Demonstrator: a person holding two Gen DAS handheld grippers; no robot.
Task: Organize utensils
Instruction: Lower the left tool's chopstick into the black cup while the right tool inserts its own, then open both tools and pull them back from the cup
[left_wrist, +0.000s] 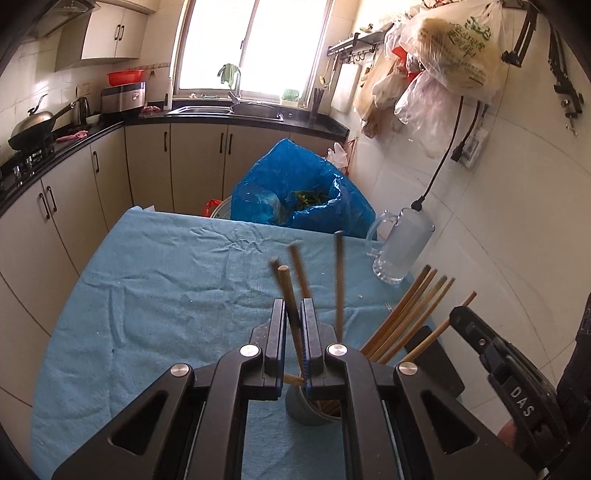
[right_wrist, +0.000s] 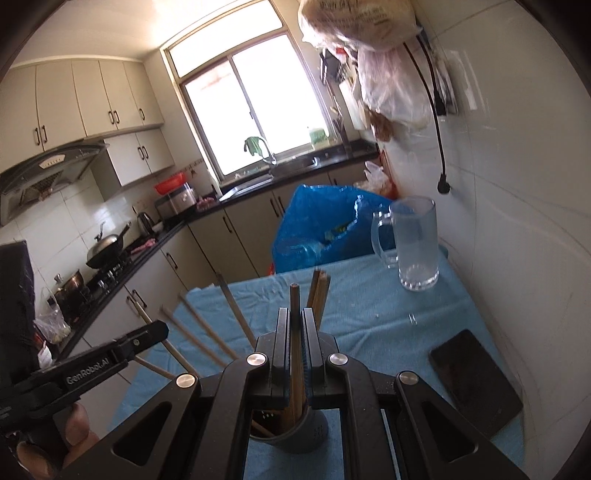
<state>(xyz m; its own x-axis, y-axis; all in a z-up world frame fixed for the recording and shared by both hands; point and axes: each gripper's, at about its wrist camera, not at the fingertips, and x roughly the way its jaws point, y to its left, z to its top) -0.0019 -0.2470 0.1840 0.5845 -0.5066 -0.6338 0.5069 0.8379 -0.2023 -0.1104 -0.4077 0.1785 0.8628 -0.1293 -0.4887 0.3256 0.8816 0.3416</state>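
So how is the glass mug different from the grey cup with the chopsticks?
The glass mug is clear and has a handle; the grey cup is opaque, with no handle visible. The mug holds no chopsticks, while the cup is full of chopsticks. Both stand upright on the blue cloth.

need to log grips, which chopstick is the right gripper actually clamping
The dark-tipped chopstick standing upright between the right gripper fingers; the others lean loose in the grey holder.

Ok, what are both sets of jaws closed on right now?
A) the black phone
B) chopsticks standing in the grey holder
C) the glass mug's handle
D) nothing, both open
B: the left gripper and the right gripper each clamp chopsticks rising from the grey holder.
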